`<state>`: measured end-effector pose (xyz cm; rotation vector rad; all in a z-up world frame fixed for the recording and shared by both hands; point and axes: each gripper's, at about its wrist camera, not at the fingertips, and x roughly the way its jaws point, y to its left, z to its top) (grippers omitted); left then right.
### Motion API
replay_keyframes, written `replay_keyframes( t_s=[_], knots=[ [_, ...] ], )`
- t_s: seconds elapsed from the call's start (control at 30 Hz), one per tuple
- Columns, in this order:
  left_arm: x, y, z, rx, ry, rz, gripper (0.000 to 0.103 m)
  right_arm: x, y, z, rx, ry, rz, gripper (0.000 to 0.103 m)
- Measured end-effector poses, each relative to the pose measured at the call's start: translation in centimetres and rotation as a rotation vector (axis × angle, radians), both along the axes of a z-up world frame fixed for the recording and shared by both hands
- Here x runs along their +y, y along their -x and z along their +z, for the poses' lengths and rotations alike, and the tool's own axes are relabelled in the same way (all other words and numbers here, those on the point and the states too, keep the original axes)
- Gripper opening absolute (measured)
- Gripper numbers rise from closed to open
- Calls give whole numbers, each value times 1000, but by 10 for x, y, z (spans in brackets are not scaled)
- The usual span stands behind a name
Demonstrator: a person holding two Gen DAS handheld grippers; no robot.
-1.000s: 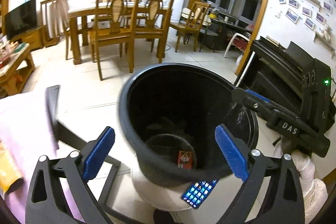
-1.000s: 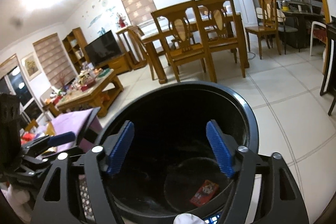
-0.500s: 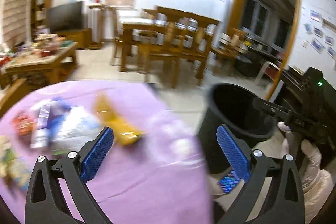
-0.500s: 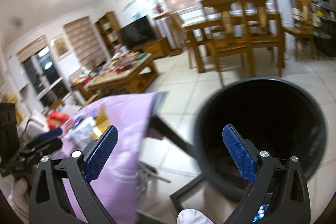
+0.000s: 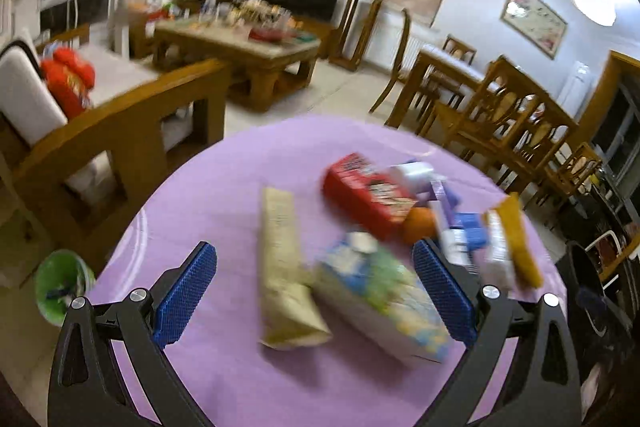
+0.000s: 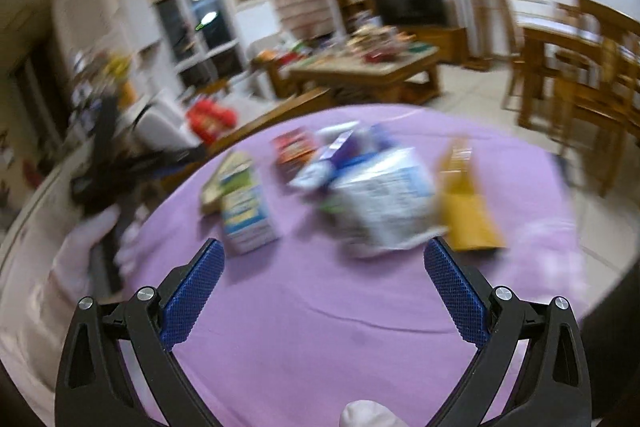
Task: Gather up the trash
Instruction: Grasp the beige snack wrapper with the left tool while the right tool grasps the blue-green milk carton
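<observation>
Several pieces of trash lie on the purple table [image 5: 224, 211]: a tan wrapper [image 5: 282, 267], a blue-green carton [image 5: 380, 299], a red box [image 5: 366, 193], an orange ball [image 5: 420, 225] and a yellow packet [image 5: 516, 239]. My left gripper [image 5: 316, 291] is open and empty, hovering over the wrapper and carton. My right gripper [image 6: 324, 291] is open and empty above the table [image 6: 320, 307], short of a silver-white bag [image 6: 384, 199], the carton [image 6: 246, 215] and the yellow packet [image 6: 468, 211]. The left gripper and gloved hand [image 6: 100, 187] show at the left of the right wrist view.
A dark bin [image 5: 588, 287] stands at the table's right edge. A wooden armchair [image 5: 120, 139] is to the left, a green bucket [image 5: 60, 283] on the floor below it. A coffee table [image 5: 240, 47] and dining chairs [image 5: 512, 115] stand beyond.
Both grippers have swung left from over the black bin to over the purple table and its trash. Both stayed open and empty.
</observation>
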<state>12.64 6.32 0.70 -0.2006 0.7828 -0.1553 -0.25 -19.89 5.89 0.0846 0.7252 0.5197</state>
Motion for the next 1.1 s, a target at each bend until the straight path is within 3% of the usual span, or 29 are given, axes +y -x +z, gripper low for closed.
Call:
replay_keyframes(
  t_s=[0.17, 0.2, 0.27, 0.33, 0.43, 0.57, 0.7, 0.77, 0.83, 0.93, 1.1],
  knots=[
    [3, -44, -24, 100, -29, -10, 95, 72, -22, -11, 35, 81, 113, 98],
    [0, -48, -28, 115, -30, -18, 89, 85, -28, -13, 43, 93, 132, 98],
    [3, -45, -32, 125, -12, -20, 88, 101, -36, -18, 53, 110, 154, 98],
    [9, -42, -37, 138, -27, -9, 77, 119, -44, -26, 69, 138, 170, 98],
    [9, -46, -46, 175, -18, -25, 71, 136, -56, -33, 96, 154, 195, 97],
    [11, -39, -47, 159, -29, -36, 66, 155, -68, -40, 86, 174, 198, 95],
    [14, -34, -45, 148, -34, -27, 51, 165, -86, -46, 139, 169, 198, 76],
    [18, -35, -45, 144, -36, -28, 41, 168, -93, -51, 155, 175, 195, 61],
    [19, -32, -45, 149, -25, -44, 21, 171, -100, -59, 194, 165, 198, 52],
    [18, -28, -43, 145, -31, -71, 12, 173, -100, -63, 184, 156, 198, 51],
    [22, -20, -36, 114, -8, -67, 10, 160, -89, -57, 181, 113, 197, 49]
  ],
)
